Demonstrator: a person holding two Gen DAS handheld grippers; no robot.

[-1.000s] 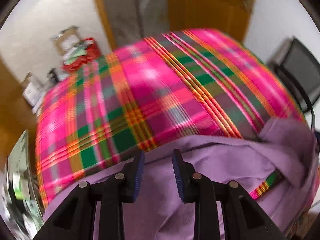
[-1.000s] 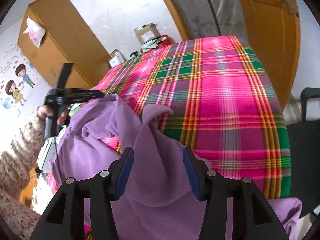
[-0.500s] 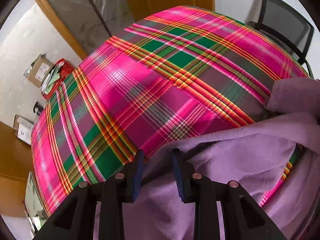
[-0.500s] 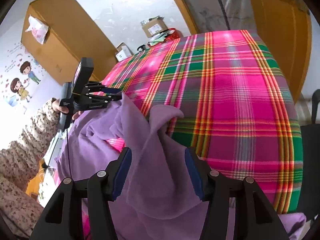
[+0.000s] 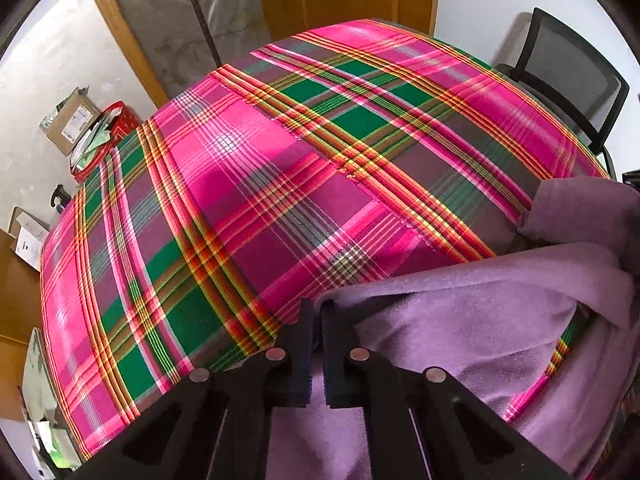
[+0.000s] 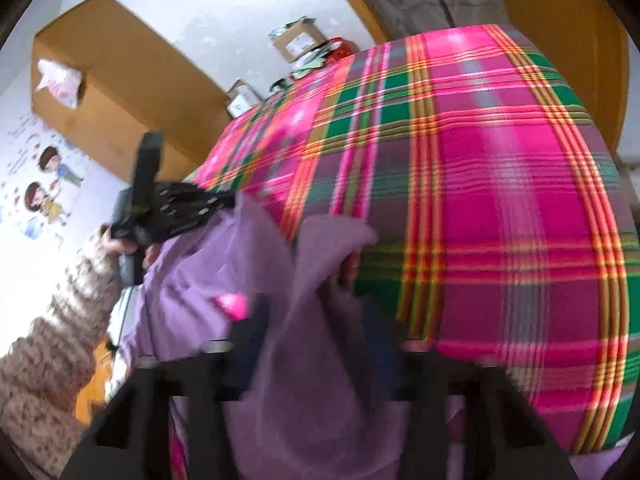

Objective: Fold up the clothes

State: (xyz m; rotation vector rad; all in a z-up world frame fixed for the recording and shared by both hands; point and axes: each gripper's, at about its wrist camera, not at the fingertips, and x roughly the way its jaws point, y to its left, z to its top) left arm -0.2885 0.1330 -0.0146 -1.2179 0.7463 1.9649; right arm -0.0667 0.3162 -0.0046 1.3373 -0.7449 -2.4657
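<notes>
Left tool (image 5: pixel 316 312) sits at 6 o'clock in the left wrist view, its two dark fingers drawn almost together with only a thin slit between them, pinching an edge of the purple garment (image 5: pixel 460 320). From that grip the garment runs toward 3 o'clock and 4 o'clock, bunched in soft folds on the plaid-covered worktop (image 5: pixel 260 200), whose pink, green and orange cloth fills the middle of the view. A black mesh chair (image 5: pixel 572 80) stands at 2 o'clock beyond the worktop edge, and a cardboard box (image 5: pixel 72 124) rests against the wall at 10 o'clock. Right tool (image 6: pixel 316 344) is at 6 o'clock in the right wrist view, which is blurred; its fingers stand well apart with a raised fold of the garment between them, and contact cannot be confirmed. At 9 o'clock in that view the person's patterned sleeve (image 6: pixel 60 320) leads to the left tool, which holds the garment corner lifted above the worktop.
</notes>
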